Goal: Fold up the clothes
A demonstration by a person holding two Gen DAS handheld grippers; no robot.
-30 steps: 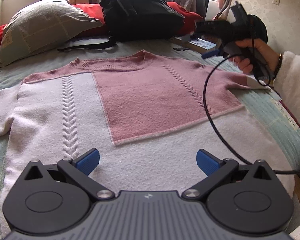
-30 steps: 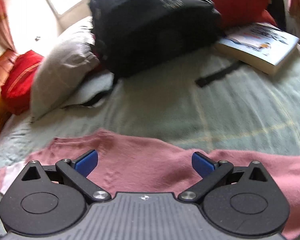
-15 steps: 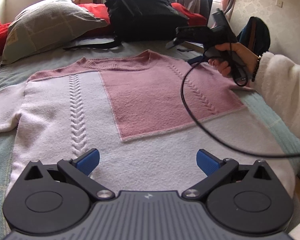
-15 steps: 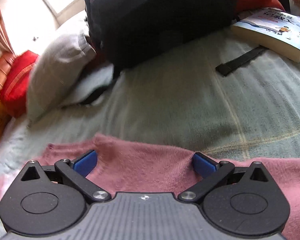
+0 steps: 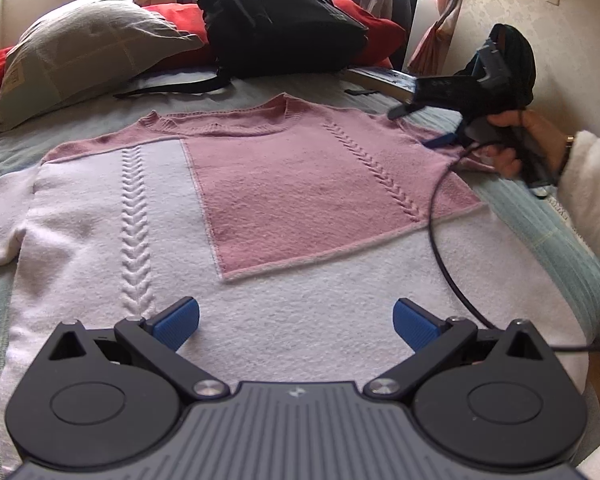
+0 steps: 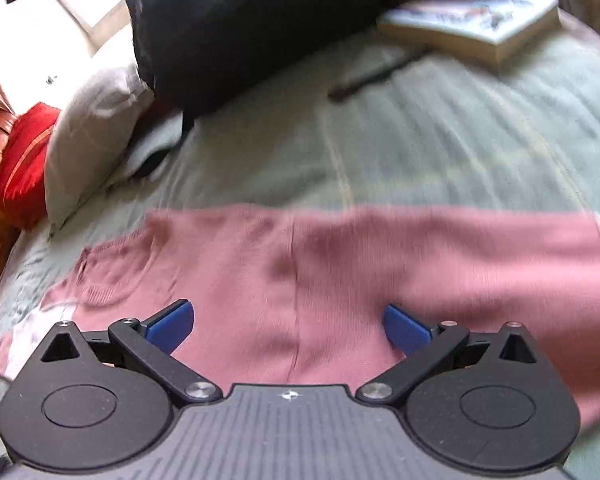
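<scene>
While the left gripper (image 5: 296,320) hovers nearest the viewer with its blue-padded fingers (image 5: 178,318) spread wide and nothing between them, it looks along a pink-and-white cable-knit sweater (image 5: 260,200) lying flat, front up, on a pale green quilted bedspread (image 6: 440,128). The white hem is near, and the pink neckline lies further off. Beyond the hem, a thin black cable (image 5: 434,216) curves across the right side of the knit.

Further right, a hand (image 5: 516,140) in a fluffy white sleeve holds the right gripper (image 6: 286,324) — a second ago it hung above the neckline, and now it has swung out and dropped to the sweater's right shoulder and sleeve. Its own view is blurred by motion, showing pink fabric spread below wide-open, empty fingers.

This suggests folding has not begun — the right tool seems to be lining up for a first pinch at the shoulder or sleeve, to fold that side inward.

At the far end sit a grey square pillow (image 5: 80,56), a black nylon backpack (image 5: 276,20), red cushions (image 6: 24,168) and a thick paperback book (image 6: 476,16).
</scene>
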